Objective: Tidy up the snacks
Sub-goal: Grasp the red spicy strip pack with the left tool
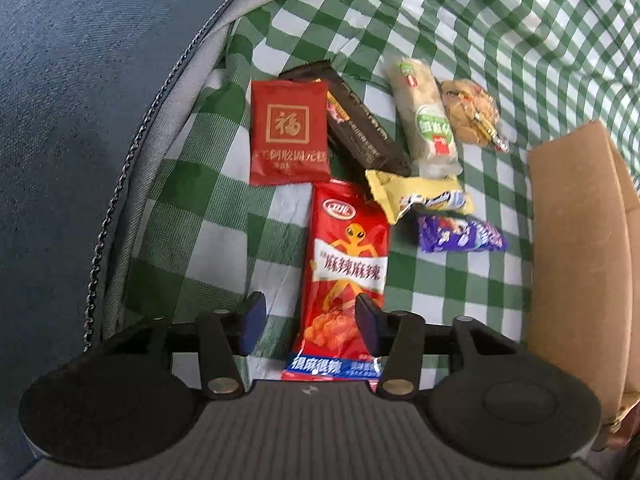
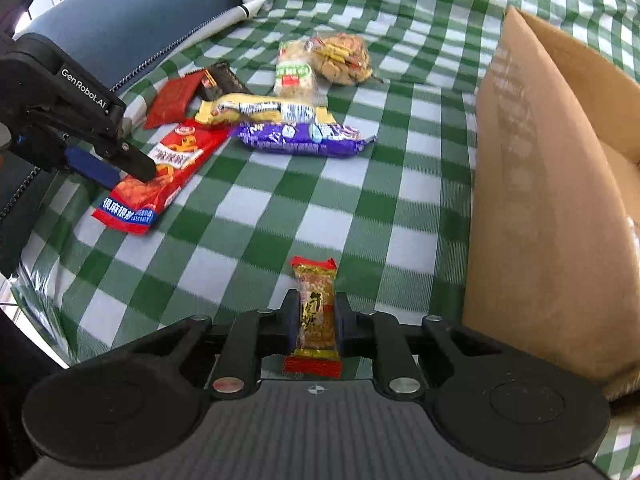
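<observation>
- Right tongs (image 2: 316,322) held small gold candy bar (image 2: 317,312), pinched narrow near its middle; it could slip before reaching cardboard box (image 2: 532,208).
- Left tongs (image 1: 306,326) sat half-open over long red spicy pack (image 1: 346,272) on surface (image 2: 256,216), off-centre, not clamped; closing could catch one edge only.

Both wrist cameras look steeply down, close over the checked counter (image 1: 208,240): the left left of the cardboard box (image 2: 540,200), the right nearer it; both see the snack pile.

Green-and-white checked cloth (image 2: 304,208) spread over the worktop, rumpled at the far side. Blue upholstered chair (image 1: 80,92) at the left edge, touching the cloth.
</observation>
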Demonstrator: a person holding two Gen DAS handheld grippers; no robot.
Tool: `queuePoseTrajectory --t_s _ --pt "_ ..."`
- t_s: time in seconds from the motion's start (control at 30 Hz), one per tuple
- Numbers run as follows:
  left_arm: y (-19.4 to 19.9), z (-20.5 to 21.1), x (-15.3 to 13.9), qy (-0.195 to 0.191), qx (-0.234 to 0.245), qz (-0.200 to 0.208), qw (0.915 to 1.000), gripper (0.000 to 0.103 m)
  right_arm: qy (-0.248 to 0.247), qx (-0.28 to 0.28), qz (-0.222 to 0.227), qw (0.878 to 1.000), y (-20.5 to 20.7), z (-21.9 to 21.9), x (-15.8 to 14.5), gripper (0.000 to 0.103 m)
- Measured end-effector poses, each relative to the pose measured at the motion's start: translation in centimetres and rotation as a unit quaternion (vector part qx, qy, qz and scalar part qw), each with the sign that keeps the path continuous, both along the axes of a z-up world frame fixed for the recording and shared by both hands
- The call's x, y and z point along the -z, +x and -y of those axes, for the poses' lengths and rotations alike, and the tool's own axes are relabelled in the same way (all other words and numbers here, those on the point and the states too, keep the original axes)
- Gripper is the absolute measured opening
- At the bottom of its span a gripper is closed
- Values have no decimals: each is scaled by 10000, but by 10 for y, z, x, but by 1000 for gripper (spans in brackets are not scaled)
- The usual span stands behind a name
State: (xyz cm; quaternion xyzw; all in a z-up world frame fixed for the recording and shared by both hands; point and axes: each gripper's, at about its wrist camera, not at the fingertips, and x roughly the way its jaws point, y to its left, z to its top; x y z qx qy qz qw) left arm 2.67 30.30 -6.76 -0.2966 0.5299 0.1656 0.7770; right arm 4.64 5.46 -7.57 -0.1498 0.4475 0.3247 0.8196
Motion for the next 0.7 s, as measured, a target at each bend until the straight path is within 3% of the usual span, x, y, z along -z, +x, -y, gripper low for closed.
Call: queuePoseTrajectory --t_s 0.1,0.17,0.37,0.53,0.63,0.7 --pt "5 5 -4 103 105 146 9998 73 130 74 -120 9998 3 4 -1 20" --pt "9 11 -6 196 215 191 9994 76 154 90 -178 9997 6 5 0 20" --pt "25 27 5 540 545 -115 9970 76 -7 -76 -81 9999 2 1 2 21" --pt "32 41 11 1027 918 -294 9900 76 -41 -145 -41 9999 2 2 2 21" --pt "34 49 13 1342 1101 -360 9842 70 -55 -176 -16 9998 2 2 2 21" --pt "35 51 11 1597 1114 -364 9802 53 -77 -200 19 9998 1 1 2 20"
